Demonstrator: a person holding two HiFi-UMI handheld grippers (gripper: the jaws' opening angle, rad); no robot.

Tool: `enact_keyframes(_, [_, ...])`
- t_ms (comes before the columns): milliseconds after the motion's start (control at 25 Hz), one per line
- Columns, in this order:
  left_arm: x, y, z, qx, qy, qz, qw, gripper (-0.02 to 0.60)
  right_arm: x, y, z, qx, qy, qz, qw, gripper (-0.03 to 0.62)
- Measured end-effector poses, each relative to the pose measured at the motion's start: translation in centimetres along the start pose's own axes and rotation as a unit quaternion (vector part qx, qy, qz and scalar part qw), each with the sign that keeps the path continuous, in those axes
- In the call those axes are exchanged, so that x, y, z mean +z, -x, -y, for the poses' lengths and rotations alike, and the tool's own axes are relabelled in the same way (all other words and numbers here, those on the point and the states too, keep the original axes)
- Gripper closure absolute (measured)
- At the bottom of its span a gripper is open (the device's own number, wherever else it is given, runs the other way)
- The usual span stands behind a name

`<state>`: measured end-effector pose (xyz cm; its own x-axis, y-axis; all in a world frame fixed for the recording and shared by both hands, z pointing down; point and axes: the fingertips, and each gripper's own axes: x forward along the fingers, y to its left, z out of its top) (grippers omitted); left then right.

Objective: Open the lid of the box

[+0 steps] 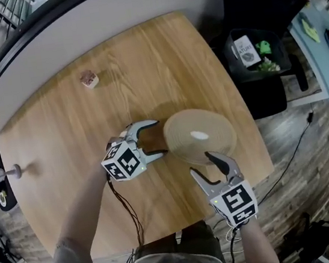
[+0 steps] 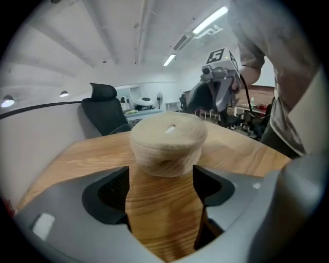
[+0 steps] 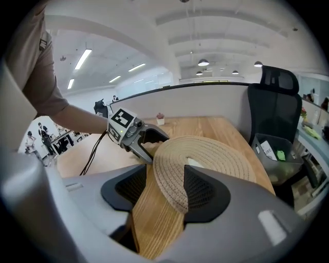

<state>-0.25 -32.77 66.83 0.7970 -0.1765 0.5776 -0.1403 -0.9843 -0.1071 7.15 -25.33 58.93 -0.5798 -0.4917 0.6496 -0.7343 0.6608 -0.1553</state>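
Note:
A round woven box (image 1: 198, 135) with its lid on stands on the wooden table (image 1: 63, 142), right of the middle. My left gripper (image 1: 153, 138) is open at the box's left side, and the box (image 2: 168, 141) sits just past its fingertips without touching either pad. My right gripper (image 1: 204, 163) is at the near edge of the box. In the right gripper view the lid's rim (image 3: 169, 185) lies between the open jaws, close to the right pad and well clear of the left one. The left gripper (image 3: 146, 138) shows beyond the lid.
A small pink-and-white object (image 1: 89, 79) lies at the far left of the table. A white knob-like item (image 1: 15, 172) sits at the table's left edge. A black chair and a bin (image 1: 257, 54) with small items stand beyond the table's right side.

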Motion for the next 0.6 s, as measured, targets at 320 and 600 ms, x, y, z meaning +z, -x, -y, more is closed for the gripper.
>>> enact_keyframes(320, [1.8,-3.5,0.2,-0.04,-0.045,0.024,0.9978,0.141,-1.0,-2.1,0.4,-0.005,0.042,-0.036,0.998,0.382])
enact_keyframes(600, [2.3,-3.8,0.8,-0.047,-0.045,0.034,0.9973,0.187,-2.3,-2.9,0.9,-0.011,0.077,-0.065,0.995,0.382])
